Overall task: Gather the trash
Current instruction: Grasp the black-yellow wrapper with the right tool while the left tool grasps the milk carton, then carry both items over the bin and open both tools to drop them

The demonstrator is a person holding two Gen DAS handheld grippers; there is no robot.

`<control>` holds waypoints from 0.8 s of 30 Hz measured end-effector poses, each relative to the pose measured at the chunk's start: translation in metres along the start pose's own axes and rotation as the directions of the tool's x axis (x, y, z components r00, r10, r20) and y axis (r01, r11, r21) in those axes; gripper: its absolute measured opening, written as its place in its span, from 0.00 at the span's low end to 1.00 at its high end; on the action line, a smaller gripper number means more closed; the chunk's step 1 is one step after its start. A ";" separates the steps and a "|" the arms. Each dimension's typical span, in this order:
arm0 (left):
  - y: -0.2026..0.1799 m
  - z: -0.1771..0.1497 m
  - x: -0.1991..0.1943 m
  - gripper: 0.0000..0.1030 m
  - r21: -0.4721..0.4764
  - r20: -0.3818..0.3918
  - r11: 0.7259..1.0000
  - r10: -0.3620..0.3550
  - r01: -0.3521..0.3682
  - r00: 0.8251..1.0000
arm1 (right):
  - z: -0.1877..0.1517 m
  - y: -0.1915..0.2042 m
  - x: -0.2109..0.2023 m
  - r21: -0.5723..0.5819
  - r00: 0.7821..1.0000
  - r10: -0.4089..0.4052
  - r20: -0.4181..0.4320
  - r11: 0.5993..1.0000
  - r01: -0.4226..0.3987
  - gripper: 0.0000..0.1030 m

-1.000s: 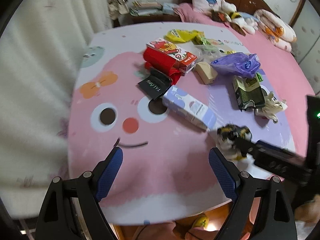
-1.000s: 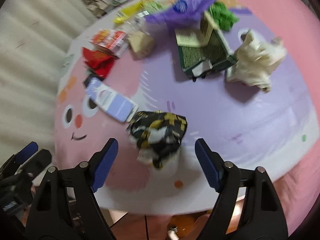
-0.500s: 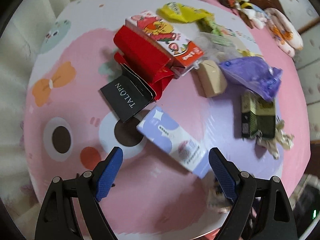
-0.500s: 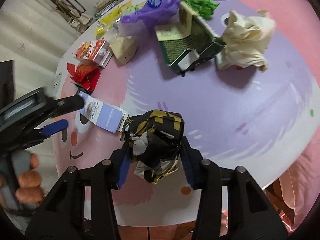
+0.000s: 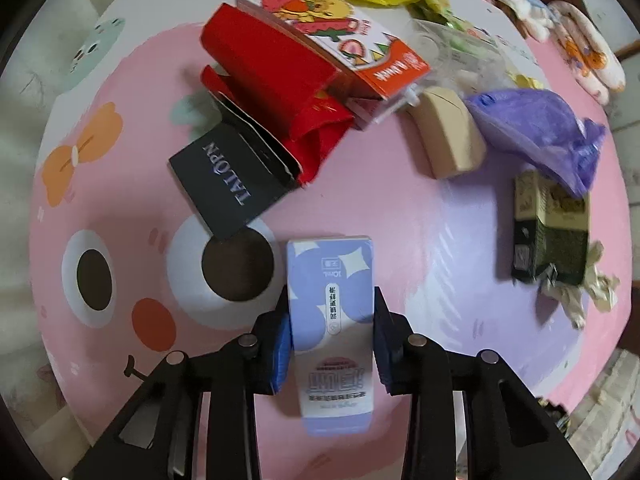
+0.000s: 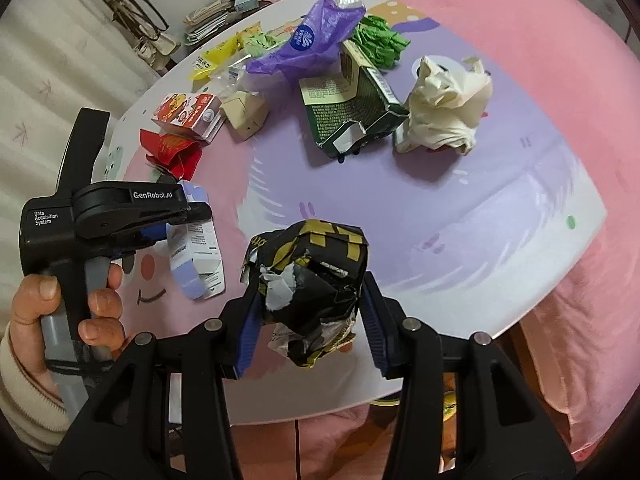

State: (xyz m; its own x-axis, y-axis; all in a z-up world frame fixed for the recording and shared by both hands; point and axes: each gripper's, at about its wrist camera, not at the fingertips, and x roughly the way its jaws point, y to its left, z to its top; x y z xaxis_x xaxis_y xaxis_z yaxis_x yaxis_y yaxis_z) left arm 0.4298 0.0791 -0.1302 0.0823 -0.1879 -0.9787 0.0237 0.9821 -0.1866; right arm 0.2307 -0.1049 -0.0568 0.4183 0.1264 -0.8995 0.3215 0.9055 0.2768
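My left gripper (image 5: 331, 340) is shut on a lilac and white carton (image 5: 331, 320), both pads pressing its long sides just above the table. The same carton (image 6: 196, 258) shows in the right wrist view under the left gripper's black body (image 6: 120, 212), which a hand holds. My right gripper (image 6: 312, 320) is shut on a crumpled black and gold wrapper (image 6: 310, 280), held above the near table edge.
On the pink and lilac cartoon tablecloth (image 5: 120, 200) lie a black card (image 5: 228, 184), red packaging (image 5: 280, 92), a tan box (image 5: 448, 132), a purple bag (image 6: 316, 44), a dark green carton (image 6: 352, 112), crumpled cream paper (image 6: 444, 108) and green paper (image 6: 380, 40). A pink bed lies beyond.
My left gripper came down over the lilac carton and shut on it. My right gripper shut on the black and gold wrapper and has lifted it slightly.
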 end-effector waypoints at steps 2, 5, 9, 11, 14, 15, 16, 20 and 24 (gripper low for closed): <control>-0.005 -0.008 -0.007 0.33 0.044 0.036 0.999 0.011 -0.013 0.999 | -0.002 -0.004 -0.007 -0.018 1.000 -0.002 0.001 1.000 0.002 0.41; -0.009 -0.024 -0.023 0.33 0.109 0.110 0.993 0.034 -0.046 0.993 | 0.000 -0.006 -0.016 -0.037 1.000 0.006 0.011 0.999 -0.005 0.41; -0.014 -0.059 -0.046 0.33 0.127 0.186 0.990 0.041 -0.065 0.982 | 0.002 -0.011 -0.034 -0.087 0.999 0.036 0.033 0.996 -0.033 0.41; -0.012 -0.076 -0.058 0.33 0.113 0.217 0.992 0.038 -0.064 0.975 | -0.001 -0.014 -0.043 -0.125 0.997 0.062 0.037 0.990 -0.057 0.41; 0.001 -0.105 -0.078 0.33 0.079 0.257 0.995 0.041 -0.064 0.965 | -0.007 -0.018 -0.054 -0.190 0.995 0.091 0.032 0.978 -0.084 0.41; 0.006 -0.116 -0.087 0.33 0.067 0.271 0.996 0.046 -0.066 0.962 | -0.010 -0.019 -0.057 -0.214 0.995 0.101 0.028 0.972 -0.093 0.41; 0.005 -0.132 -0.094 0.33 0.051 0.287 0.996 0.054 -0.072 0.956 | -0.015 -0.022 -0.062 -0.246 0.993 0.114 0.019 0.964 -0.106 0.41; 0.019 -0.195 -0.123 0.33 0.007 0.351 0.997 0.072 -0.079 0.934 | -0.036 -0.035 -0.073 -0.329 0.987 0.158 -0.012 0.932 -0.154 0.41; 0.003 -0.261 -0.131 0.33 -0.021 0.380 0.995 0.096 -0.095 0.920 | -0.062 -0.056 -0.079 -0.379 0.979 0.197 -0.053 0.903 -0.203 0.41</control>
State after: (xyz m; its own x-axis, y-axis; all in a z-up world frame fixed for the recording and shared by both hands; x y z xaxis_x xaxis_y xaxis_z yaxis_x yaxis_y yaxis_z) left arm 0.1592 0.1087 -0.0253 0.4569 -0.0814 -0.8858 -0.0053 0.9955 -0.0942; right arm 0.1268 -0.1408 -0.0218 0.4275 0.3241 -0.8439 -0.1162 0.9455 0.3042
